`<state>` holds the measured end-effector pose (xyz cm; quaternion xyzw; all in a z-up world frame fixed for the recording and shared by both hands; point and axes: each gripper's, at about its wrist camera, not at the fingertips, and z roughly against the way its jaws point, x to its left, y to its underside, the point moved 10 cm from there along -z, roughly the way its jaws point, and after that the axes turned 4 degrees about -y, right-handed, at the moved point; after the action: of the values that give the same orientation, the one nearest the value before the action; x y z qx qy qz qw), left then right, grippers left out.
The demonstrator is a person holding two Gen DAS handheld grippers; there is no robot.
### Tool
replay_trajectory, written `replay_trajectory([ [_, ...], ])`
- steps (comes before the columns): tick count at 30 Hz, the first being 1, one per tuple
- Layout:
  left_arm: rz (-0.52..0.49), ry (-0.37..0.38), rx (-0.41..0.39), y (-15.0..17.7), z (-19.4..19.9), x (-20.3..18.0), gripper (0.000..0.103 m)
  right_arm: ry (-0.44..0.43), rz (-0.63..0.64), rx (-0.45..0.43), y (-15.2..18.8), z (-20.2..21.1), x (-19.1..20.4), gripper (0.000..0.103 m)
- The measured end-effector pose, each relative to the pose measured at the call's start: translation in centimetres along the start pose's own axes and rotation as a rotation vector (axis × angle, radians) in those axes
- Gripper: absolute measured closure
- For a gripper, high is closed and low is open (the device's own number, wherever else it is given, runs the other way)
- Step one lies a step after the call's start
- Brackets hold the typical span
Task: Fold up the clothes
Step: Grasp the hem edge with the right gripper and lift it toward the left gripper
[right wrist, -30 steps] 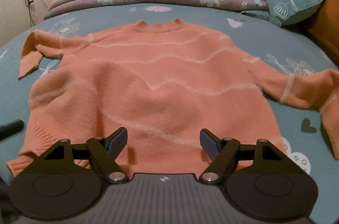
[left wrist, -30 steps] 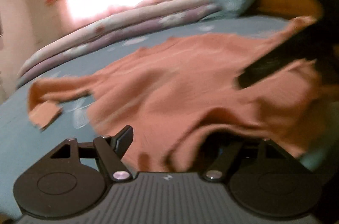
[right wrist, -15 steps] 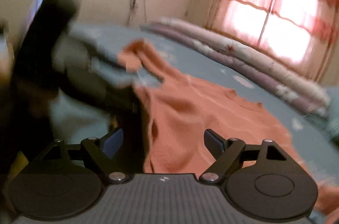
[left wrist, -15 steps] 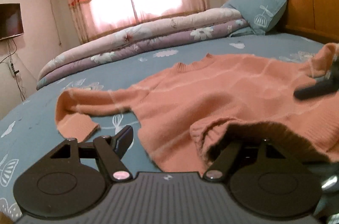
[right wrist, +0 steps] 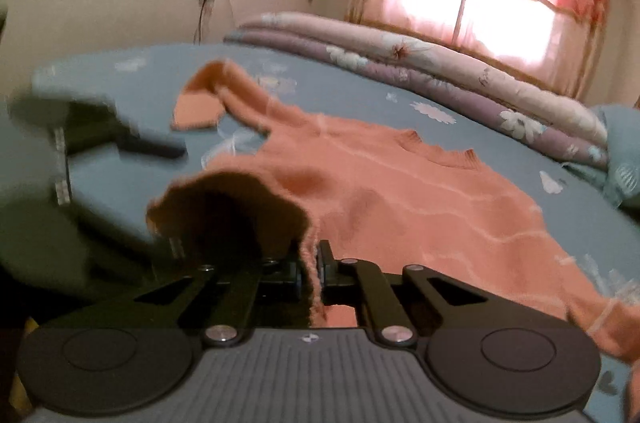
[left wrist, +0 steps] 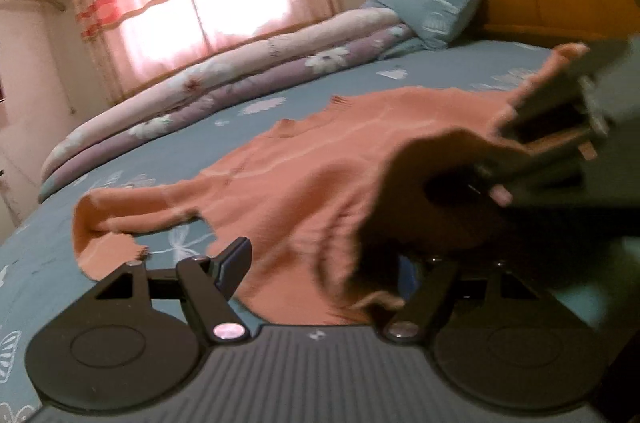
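Orange sweater [right wrist: 400, 199] spread face-up across the blue floral bed [right wrist: 360, 95], collar toward the rolled quilt [right wrist: 460, 71] under the curtained window. Near hem lifted into a dark, open tunnel of knit. Right hand-held gripper [right wrist: 311, 269] just finished closing, jaws pinched tight on that hem's edge, fabric standing between the pads. Left hand-held gripper [left wrist: 332, 259] jaws standing wide, sweater hem lying between them, pads not seen pressing on it; right-side finger partly buried under the raised cloth. Far sleeve [left wrist: 120, 219] bent back on itself on the sheet. Teal pillow [left wrist: 440, 3] against the wooden headboard. Heavy motion blur throughout.
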<state>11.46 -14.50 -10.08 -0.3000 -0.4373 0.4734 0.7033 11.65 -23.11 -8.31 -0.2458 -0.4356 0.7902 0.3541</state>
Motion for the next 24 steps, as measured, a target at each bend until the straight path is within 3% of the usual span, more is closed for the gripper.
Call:
replay_trajectory([
  [4,-0.006,-0.012,0.057,0.8,-1.0,-1.5,0.029,-0.008,-0.019,-0.025,-0.4,0.3,-0.2,0.094],
  [6,0.018,-0.012,0.105,1.6,-1.5,-1.6,0.034,-0.001,-0.022,-0.027,-0.4,0.4,-0.3,0.094],
  [7,0.031,-0.012,0.126,2.0,-1.7,-1.5,0.052,0.002,-0.023,-0.027,-0.4,0.5,-0.4,0.094],
  [8,0.042,-0.006,0.141,2.3,-1.9,-1.3,0.081,-0.001,-0.025,-0.029,-0.4,0.6,-0.5,0.094],
  [10,0.069,-0.005,0.144,2.5,-2.0,-0.5,0.095,-0.005,-0.026,-0.039,-0.5,1.0,-0.3,0.094],
  [16,-0.012,-0.112,0.068,1.0,-0.5,3.8,0.098,-0.039,-0.016,-0.045,-0.5,1.3,0.0,0.092],
  [20,-0.072,-0.159,-0.010,-1.5,1.4,6.9,0.098,-0.136,-0.006,-0.059,-0.6,2.0,1.4,0.085],
  [24,-0.228,-0.200,-0.103,-3.9,3.9,7.2,0.097,-0.265,0.006,-0.072,-0.8,2.8,3.1,0.080],
])
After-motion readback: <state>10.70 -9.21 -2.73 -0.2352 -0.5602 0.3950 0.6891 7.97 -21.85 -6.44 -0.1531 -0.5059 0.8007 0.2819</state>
